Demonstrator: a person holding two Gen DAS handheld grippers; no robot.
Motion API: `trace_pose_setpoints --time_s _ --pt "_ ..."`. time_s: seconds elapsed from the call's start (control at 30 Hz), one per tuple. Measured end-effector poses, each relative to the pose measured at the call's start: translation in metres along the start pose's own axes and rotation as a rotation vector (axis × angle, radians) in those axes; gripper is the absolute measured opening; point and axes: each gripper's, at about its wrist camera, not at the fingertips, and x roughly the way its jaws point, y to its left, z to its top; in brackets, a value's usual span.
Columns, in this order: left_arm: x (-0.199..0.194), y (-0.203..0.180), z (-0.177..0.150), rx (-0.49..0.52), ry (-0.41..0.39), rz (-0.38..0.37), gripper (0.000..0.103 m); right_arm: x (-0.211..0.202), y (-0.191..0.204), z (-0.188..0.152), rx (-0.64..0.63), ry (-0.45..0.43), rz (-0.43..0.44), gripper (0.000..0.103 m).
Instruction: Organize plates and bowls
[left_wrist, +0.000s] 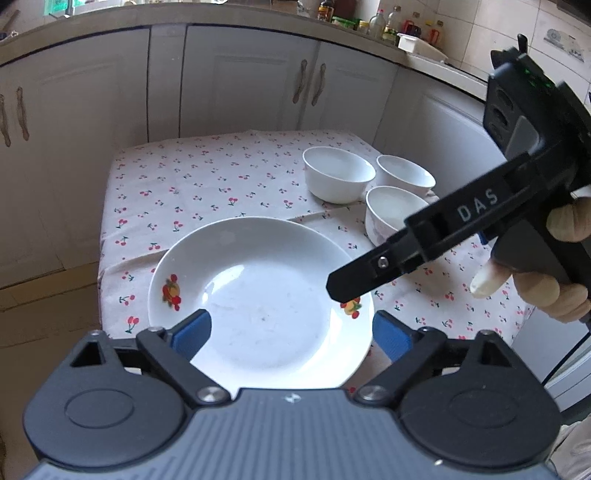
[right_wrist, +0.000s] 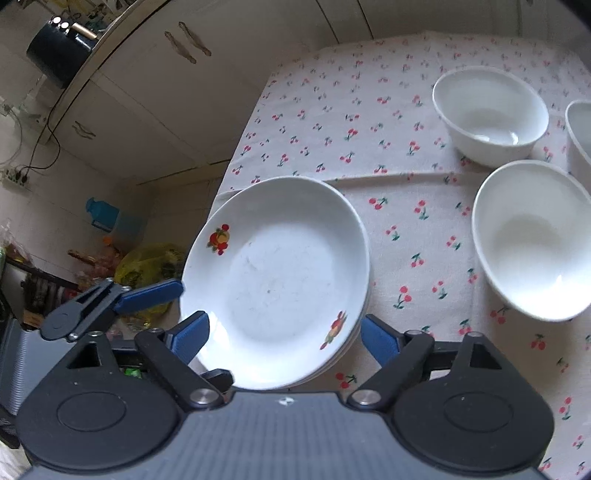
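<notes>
Plates (right_wrist: 280, 280) stacked between open right hand-held gripper (right_wrist: 284, 336) fingers

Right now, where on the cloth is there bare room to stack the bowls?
Bare cloth lies behind the plates, left of the far bowl, up to the cabinet side. The right part is crowded: three bowls close together. A narrower strip runs between the plates and the near bowl.

A cherry-print cloth (left_wrist: 207, 177) covers the bench; on it sit a stack of plates (right_wrist: 280, 280) and three white bowls (left_wrist: 338, 173)
</notes>
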Motion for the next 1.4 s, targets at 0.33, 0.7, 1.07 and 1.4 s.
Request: trace_pose_setpoints --time_s 0.33,0.7,1.07,1.4 --pt "-0.020 -0.016 -0.008 0.048 -0.097 0.083 0.099 -0.028 0.015 -0.037 -0.254 -0.258 -0.247 0.103" --pt "-0.004 -0.060 0.005 0.159 -0.135 0.060 0.100 -0.071 -0.041 -0.087 -0.330 -0.403 -0.406 0.103" --pt "0.050 -0.106 0.033 0.248 -0.087 0.013 0.100 -0.062 -0.100 -0.086 -0.302 -0.394 -0.409 0.103" --pt "0.100 -0.136 0.047 0.337 -0.032 -0.010 0.100 -0.071 -0.134 -0.062 -0.296 -0.365 -0.312 0.103"
